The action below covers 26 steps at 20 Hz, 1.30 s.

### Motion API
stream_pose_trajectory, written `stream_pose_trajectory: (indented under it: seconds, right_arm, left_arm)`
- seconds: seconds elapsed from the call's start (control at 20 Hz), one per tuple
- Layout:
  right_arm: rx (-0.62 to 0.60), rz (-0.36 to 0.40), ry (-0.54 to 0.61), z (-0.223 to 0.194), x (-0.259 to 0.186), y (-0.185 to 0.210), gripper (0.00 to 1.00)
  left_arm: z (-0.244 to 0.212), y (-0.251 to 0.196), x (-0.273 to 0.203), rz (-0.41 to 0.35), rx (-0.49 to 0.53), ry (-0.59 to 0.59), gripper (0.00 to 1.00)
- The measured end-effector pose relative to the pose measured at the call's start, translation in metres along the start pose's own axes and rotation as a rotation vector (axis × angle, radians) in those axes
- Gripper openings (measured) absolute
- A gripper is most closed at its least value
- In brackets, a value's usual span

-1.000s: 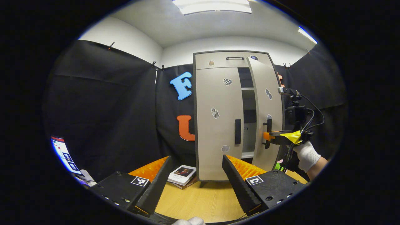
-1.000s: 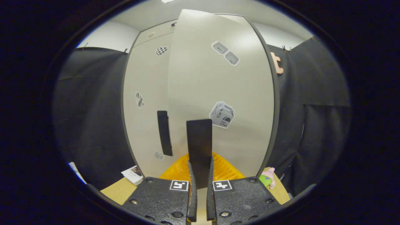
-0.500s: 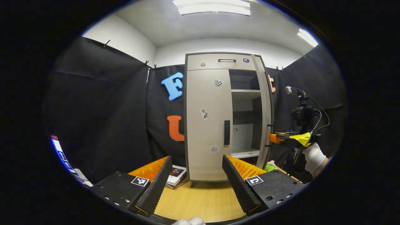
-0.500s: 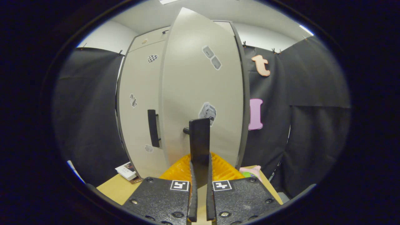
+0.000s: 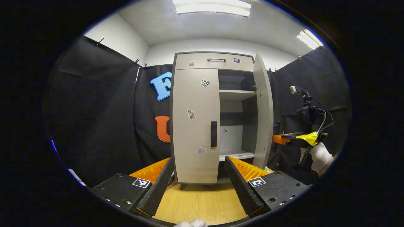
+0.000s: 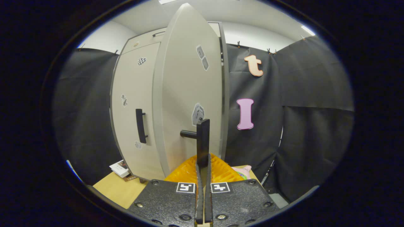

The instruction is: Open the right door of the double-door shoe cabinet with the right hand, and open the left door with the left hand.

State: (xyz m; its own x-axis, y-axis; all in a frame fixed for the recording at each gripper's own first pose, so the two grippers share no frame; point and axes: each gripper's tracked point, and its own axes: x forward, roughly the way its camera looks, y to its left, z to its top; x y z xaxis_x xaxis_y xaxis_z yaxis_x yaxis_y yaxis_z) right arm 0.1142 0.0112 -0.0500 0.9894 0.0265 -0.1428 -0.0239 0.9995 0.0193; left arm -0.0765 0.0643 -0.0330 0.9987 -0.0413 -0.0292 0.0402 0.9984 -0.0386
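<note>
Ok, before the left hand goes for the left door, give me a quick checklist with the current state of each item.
1. Right door swung open: ok, shelves show behind it in the left gripper view.
2. Right gripper clamped on the right door handle: ok, both fingers press on it.
3. Left door ready to open: ok, closed and flush.
4. Left door handle free to grasp: ok, nothing in front of it.
5. Left gripper open for the grasp: ok, fingers spread wide, empty.
6. Left gripper at the handle: not ok, apart from the cabinet, over the table.
</note>
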Motion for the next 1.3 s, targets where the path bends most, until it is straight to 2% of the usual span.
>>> stream_pose_trajectory:
  seconds: [0.05, 0.35, 0.55, 0.65, 1.1, 1.2, 1.25, 1.3]
  right_arm:
    - [-0.004, -0.006, 0.000, 0.002, 0.000, -0.005, 0.02]
    - [-0.022, 0.011, 0.010, 0.000, 0.001, -0.048, 0.04]
    - [0.000, 0.007, 0.017, 0.002, 0.004, -0.075, 0.03]
    - [0.036, 0.041, 0.024, 0.004, 0.005, -0.071, 0.04]
    - [0.054, 0.035, 0.018, 0.006, 0.002, -0.079, 0.04]
    - [0.035, 0.010, 0.005, 0.012, -0.007, -0.085, 0.08]
    - [0.020, -0.013, -0.003, 0.014, -0.012, -0.092, 0.18]
    - [0.007, -0.035, -0.019, 0.019, -0.020, -0.099, 0.33]
  left_arm:
    - [0.000, -0.001, 0.000, -0.003, -0.005, -0.001, 0.96]
    - [0.002, -0.003, -0.001, -0.025, -0.024, 0.000, 0.96]
    - [0.004, 0.001, 0.003, -0.026, 0.000, -0.016, 0.96]
    - [0.003, -0.001, 0.007, -0.025, 0.003, -0.014, 0.96]
    - [-0.001, 0.005, 0.008, 0.013, 0.034, 0.005, 0.96]
    - [-0.006, 0.006, 0.011, 0.022, 0.038, 0.010, 0.96]
    - [-0.009, 0.007, 0.012, 0.023, 0.040, 0.013, 0.96]
    - [-0.011, 0.008, 0.012, 0.026, 0.042, 0.014, 0.96]
